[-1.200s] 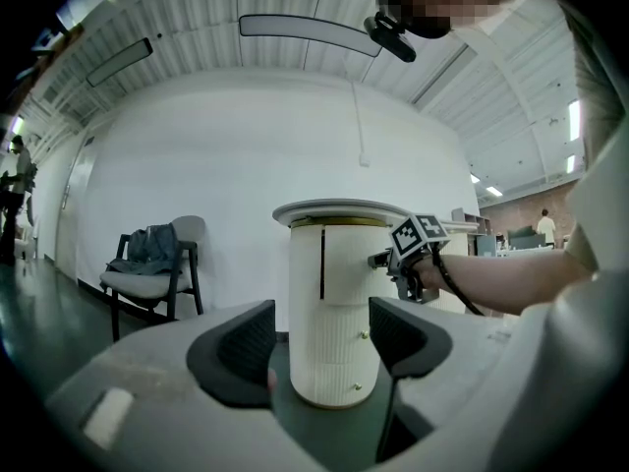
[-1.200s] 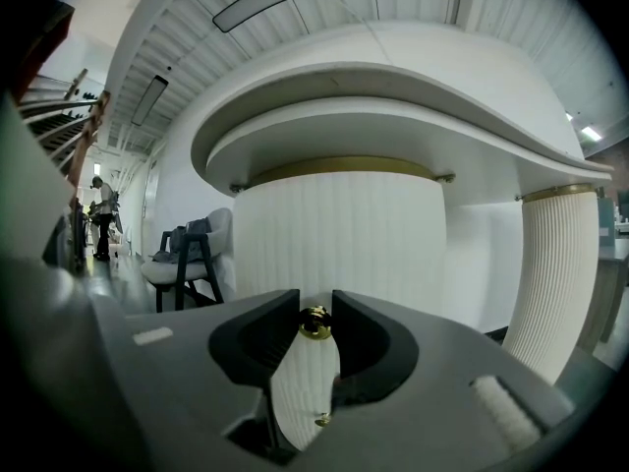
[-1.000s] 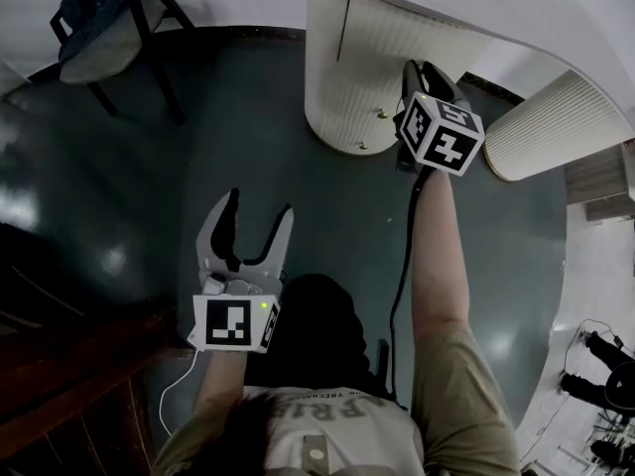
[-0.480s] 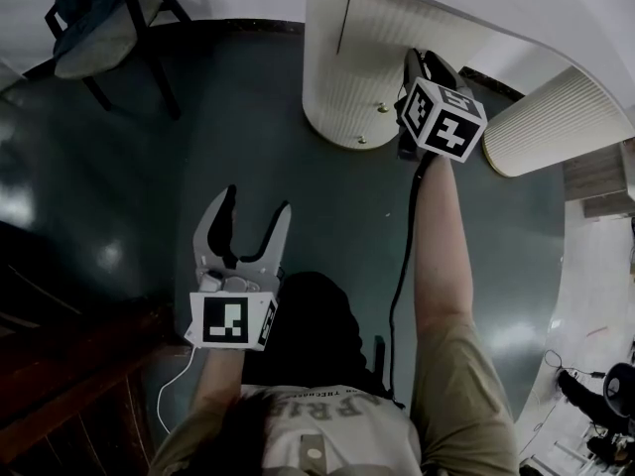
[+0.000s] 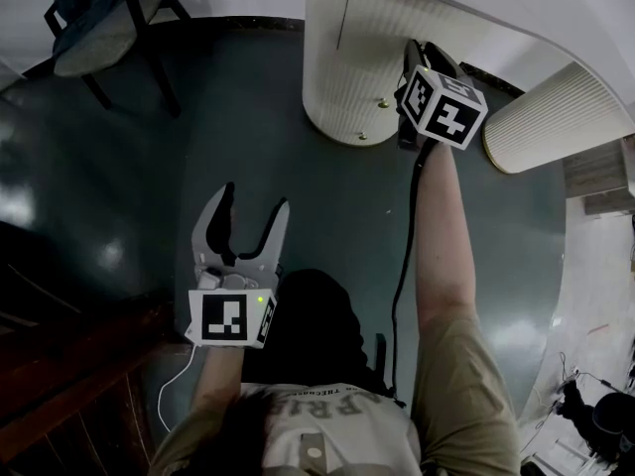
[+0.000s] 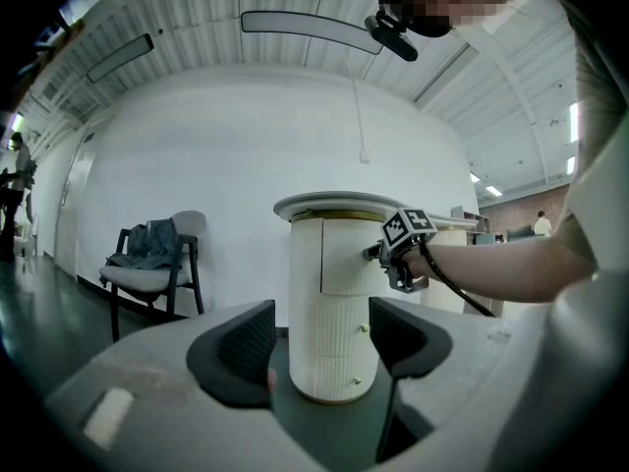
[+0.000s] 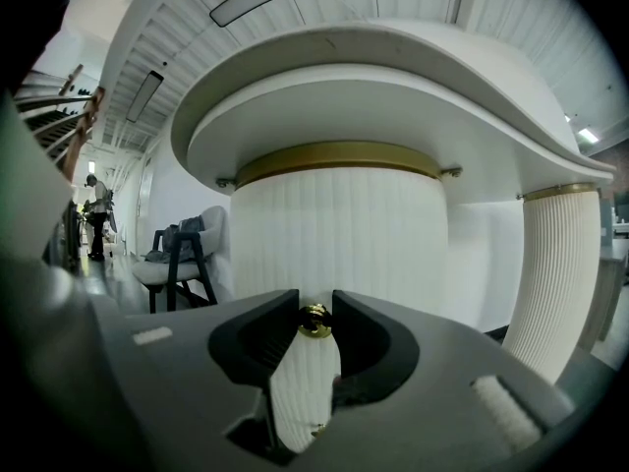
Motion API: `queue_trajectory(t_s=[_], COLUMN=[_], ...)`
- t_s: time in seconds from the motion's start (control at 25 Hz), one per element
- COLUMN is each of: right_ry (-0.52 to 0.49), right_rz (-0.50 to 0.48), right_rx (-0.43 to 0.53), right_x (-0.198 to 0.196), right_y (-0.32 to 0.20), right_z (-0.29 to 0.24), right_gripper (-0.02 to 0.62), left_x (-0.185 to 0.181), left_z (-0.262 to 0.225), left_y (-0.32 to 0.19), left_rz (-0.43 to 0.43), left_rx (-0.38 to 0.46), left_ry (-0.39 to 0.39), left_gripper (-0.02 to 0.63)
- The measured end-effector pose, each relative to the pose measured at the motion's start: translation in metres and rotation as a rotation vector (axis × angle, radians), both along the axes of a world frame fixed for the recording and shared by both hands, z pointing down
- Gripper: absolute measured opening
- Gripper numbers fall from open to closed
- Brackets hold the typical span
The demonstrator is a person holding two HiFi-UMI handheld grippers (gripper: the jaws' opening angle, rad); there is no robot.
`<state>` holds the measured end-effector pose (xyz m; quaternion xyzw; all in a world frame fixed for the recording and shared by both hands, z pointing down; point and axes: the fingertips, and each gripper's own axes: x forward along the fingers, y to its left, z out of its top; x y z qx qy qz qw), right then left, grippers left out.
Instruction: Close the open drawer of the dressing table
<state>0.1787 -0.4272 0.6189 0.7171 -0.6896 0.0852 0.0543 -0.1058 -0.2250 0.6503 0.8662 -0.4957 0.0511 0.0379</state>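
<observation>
The dressing table's white fluted pedestal stands under a curved top. Its top drawer has a small gold knob. My right gripper is shut on that knob, level with the drawer front; in the head view its marker cube hides the jaws. The drawer front juts a little from the pedestal, with a dark seam on its left. My left gripper hangs open and empty over the dark floor, well short of the pedestal.
Two lower drawers carry gold knobs. A second fluted leg stands to the right. A chair with clothes on it sits at the far left. Dark wooden steps lie at the lower left. A black cable runs along the right arm.
The right gripper has edged slightly toward the pedestal with the knob in its jaws. The left gripper has kept still.
</observation>
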Motion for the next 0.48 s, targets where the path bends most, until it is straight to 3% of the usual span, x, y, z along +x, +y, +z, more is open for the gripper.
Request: queue_trajectory(t_s=[0.28, 0.36, 0.48], right_ry=[-0.024, -0.028, -0.026], right_rz=[-0.037, -0.04, -0.03], right_rx=[0.035, 0.064, 0.1], right_x=[-0.003, -0.002, 0.002], right_y=[0.004, 0.01, 0.023], right_z=[0.0, -0.002, -0.004], right_gripper=[0.117, 0.176, 0.212], left_x=[0.002, 0.003, 0.001], left_z=[0.0, -0.002, 0.0], left_y=[0.007, 0.008, 0.008], left_rz=[0.018, 0.02, 0.026], left_rx=[0.012, 0.021, 0.026], left_ry=[0.011, 0.025, 0.031], left_gripper=[0.313, 0.313, 0.313])
